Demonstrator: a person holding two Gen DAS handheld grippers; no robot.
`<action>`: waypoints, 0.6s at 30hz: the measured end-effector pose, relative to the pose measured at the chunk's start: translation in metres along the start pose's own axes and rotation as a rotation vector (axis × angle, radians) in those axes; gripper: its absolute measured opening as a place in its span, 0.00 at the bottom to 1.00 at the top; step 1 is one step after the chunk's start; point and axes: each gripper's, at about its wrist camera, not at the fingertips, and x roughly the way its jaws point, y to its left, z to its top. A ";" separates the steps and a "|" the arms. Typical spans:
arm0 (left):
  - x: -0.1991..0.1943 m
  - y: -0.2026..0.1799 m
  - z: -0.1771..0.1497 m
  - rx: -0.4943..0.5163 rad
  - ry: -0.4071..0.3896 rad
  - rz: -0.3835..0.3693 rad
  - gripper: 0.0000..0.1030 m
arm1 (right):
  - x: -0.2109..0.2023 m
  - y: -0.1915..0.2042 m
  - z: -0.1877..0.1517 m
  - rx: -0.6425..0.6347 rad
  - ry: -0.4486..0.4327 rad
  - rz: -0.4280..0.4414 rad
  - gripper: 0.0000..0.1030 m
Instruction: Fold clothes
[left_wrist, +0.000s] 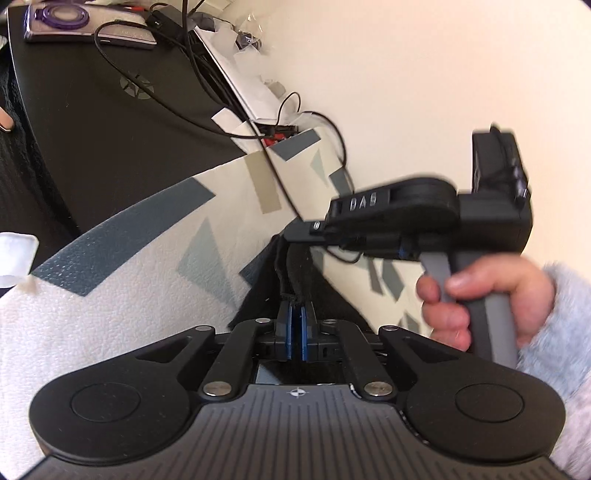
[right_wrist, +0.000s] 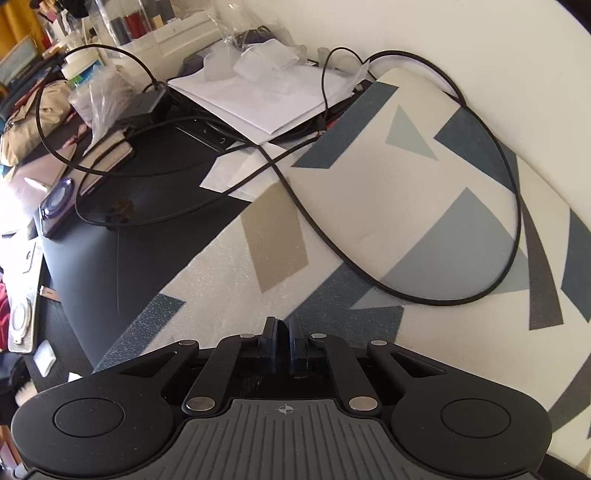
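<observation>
we see the left gripper (left_wrist: 295, 314) with its jaws drawn together on the frayed edge of a black garment (left_wrist: 295, 273), which rises from the blue pads toward twelve o'clock and spreads dark to either side over a cream cloth (left_wrist: 122, 295) printed with grey and blue shapes. at three o'clock in the left wrist view the right hand (left_wrist: 487, 295), in a fluffy pale sleeve (left_wrist: 565, 332), grips the grey handle of the right gripper (left_wrist: 314, 232), whose tip reaches the garment's upper edge; that part is blurred, so we cannot tell from there what it holds. in the right wrist view its jaws stand nearly together with only a thin slot between the pads, and we cannot make out any fabric in that slot. a black cable (right_wrist: 424, 295) loops across the cloth at one o'clock, and the dark counter (right_wrist: 155, 206) with white papers (right_wrist: 258, 99) lies toward eleven o'clock.
</observation>
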 end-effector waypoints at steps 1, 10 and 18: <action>0.000 0.000 -0.001 0.010 0.002 0.014 0.05 | 0.001 0.001 0.000 0.001 -0.002 0.005 0.05; 0.005 0.009 -0.004 -0.003 0.067 0.108 0.16 | -0.006 -0.001 -0.006 -0.015 -0.041 -0.041 0.25; 0.002 0.003 -0.005 0.065 0.026 0.148 0.23 | -0.031 -0.009 -0.024 -0.085 -0.082 -0.036 0.25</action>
